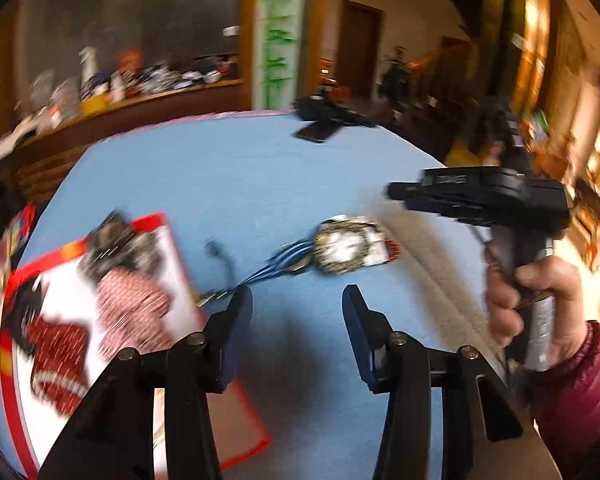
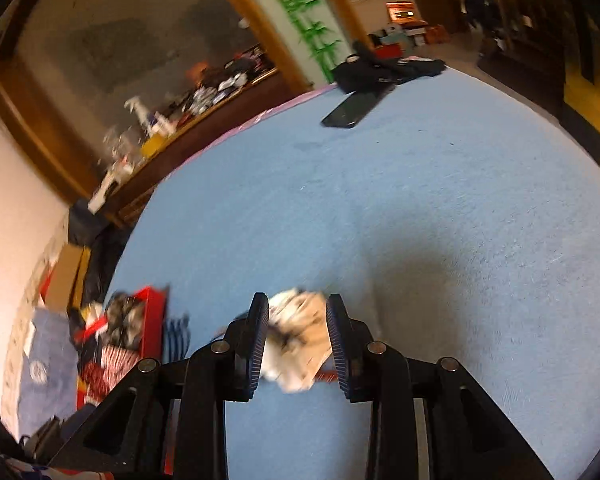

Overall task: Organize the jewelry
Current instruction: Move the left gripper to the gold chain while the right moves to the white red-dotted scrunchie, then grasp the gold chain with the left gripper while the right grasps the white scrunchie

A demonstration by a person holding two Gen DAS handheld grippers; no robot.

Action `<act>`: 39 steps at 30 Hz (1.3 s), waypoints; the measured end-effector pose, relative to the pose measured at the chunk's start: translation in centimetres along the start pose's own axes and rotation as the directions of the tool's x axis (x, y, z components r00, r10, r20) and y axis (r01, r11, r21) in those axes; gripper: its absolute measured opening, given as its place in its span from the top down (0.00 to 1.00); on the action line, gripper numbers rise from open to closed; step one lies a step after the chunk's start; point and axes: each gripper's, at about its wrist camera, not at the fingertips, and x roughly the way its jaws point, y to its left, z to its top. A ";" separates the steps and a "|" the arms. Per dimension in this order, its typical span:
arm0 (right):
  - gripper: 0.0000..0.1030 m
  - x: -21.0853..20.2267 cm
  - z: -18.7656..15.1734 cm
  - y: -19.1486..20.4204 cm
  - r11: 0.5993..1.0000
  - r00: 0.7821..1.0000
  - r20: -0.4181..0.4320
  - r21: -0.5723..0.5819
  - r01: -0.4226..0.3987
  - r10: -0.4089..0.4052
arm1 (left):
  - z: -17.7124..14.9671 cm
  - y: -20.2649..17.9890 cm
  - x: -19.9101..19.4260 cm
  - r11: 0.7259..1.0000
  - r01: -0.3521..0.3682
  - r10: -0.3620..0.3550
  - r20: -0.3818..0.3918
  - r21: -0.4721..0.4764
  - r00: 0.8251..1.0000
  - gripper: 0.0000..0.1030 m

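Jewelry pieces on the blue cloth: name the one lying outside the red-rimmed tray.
The gold-and-white beaded piece with dark cords. It lies alone on the blue cloth, right of the red-rimmed white tray; the red patterned pieces lie inside the tray.

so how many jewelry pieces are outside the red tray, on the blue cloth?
1 clearly: a gold-and-white piece with dark cords, mid-cloth ahead of the left gripper. The right gripper has it between open fingers. Blur may hide smaller ones near the red tray.

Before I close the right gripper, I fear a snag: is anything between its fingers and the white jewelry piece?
Nothing visible. The white jewelry piece lies on the blue tablecloth between the open right gripper fingers; blur hides contact.
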 end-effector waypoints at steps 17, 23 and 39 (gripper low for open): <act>0.67 1.1 -0.6 -4.0 0.982 0.994 -0.023 0.155 -0.105 0.110 | 2.2 -5.2 12.8 0.995 -0.056 0.064 -0.100 0.081 0.993 0.95; 0.53 1.8 -0.9 -2.9 0.986 0.989 -0.059 0.107 -0.128 0.135 | 2.5 -1.4 8.3 1.000 -0.008 0.009 0.051 -0.021 0.999 0.95; 0.35 3.9 -3.8 4.2 0.951 0.993 -0.119 -0.308 -0.025 -0.013 | 2.3 2.8 5.9 0.989 -0.087 0.106 0.164 -0.118 0.981 0.95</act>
